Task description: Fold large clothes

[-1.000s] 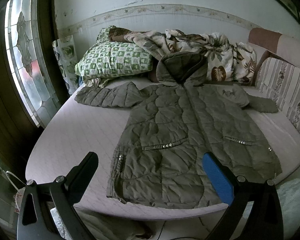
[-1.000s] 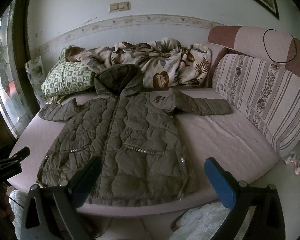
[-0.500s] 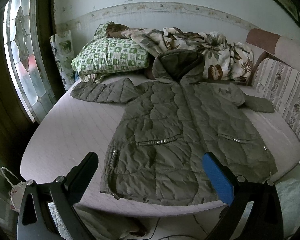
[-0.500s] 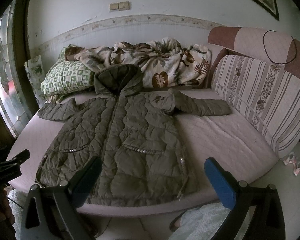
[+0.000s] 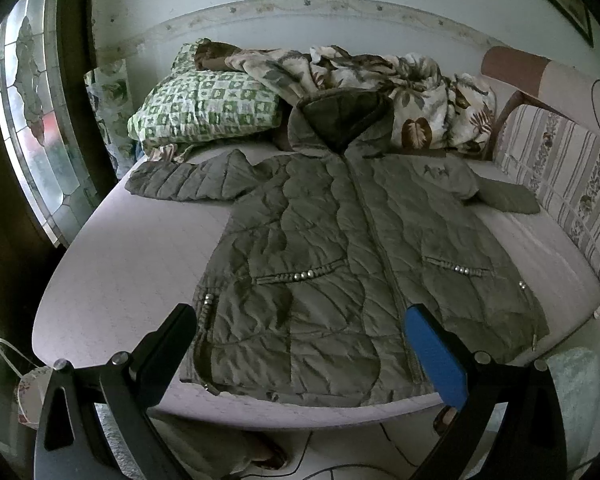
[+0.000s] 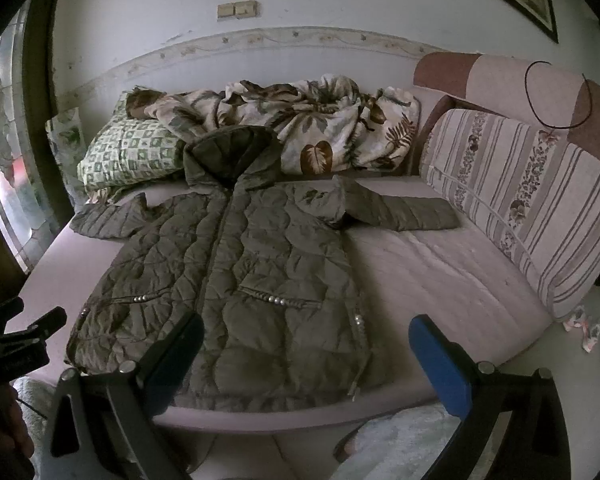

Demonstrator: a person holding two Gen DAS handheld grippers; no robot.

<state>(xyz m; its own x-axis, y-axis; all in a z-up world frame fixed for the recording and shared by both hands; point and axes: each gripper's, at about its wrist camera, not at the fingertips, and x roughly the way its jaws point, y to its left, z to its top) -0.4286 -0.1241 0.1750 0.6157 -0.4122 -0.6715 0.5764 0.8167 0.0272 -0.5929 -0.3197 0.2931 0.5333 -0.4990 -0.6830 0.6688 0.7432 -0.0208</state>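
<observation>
Both views face coat (image 5: 340, 272) (bed-foot).

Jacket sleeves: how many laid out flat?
2. One sleeve lies spread toward the window side below the checked pillow; the other sleeve stretches toward the striped cushion. Jacket is unfolded; both sleeves fully visible.

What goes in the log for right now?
coat flat on bed | left gripper open | right gripper open | unfolded

Dim; daylight from left window (image 5: 32, 120); fisheye-warped edges.
</observation>
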